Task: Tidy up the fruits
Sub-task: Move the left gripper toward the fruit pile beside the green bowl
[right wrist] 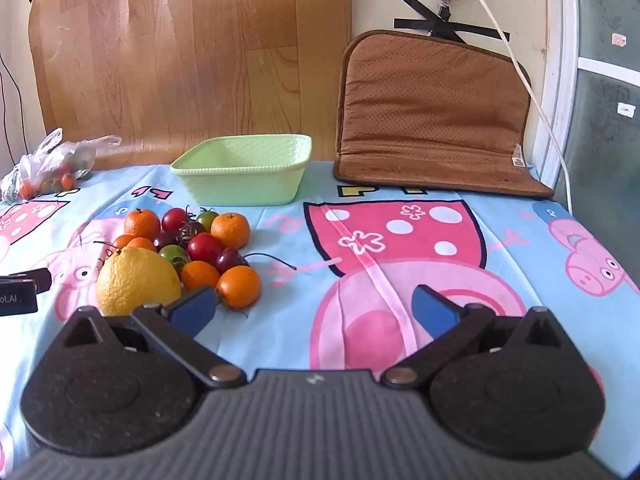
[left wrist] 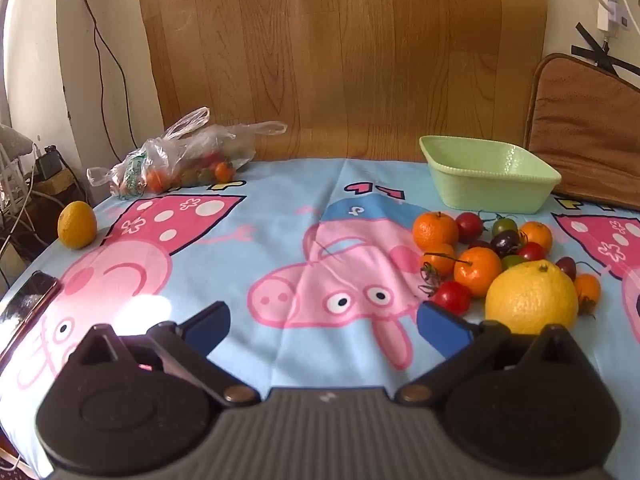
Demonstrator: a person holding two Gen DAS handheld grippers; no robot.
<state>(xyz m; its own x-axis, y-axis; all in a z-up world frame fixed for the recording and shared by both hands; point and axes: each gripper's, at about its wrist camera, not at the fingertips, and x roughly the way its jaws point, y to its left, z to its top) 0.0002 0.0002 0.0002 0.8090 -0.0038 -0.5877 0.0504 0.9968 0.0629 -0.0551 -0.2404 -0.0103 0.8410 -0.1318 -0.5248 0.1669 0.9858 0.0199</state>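
A heap of fruit lies on the cartoon tablecloth: a big yellow citrus (left wrist: pixel 532 298) (right wrist: pixel 138 282), small oranges (left wrist: pixel 435 231) (right wrist: pixel 239 286) and several red, green and dark cherry tomatoes (left wrist: pixel 453 297) (right wrist: pixel 204 247). An empty light-green basket (left wrist: pixel 490 174) (right wrist: pixel 244 170) stands just behind the heap. A single yellow-orange fruit (left wrist: pixel 77 225) sits alone at the table's far left edge. My left gripper (left wrist: pixel 322 324) is open and empty, left of the heap. My right gripper (right wrist: pixel 316 308) is open and empty, right of the heap.
A clear plastic bag of small tomatoes (left wrist: pixel 188 160) (right wrist: pixel 48 166) lies at the back left. A brown cushion (right wrist: pixel 432 116) (left wrist: pixel 588 128) leans on the wall at back right. A phone (left wrist: pixel 26 304) lies near the left edge. Cables hang beside the table.
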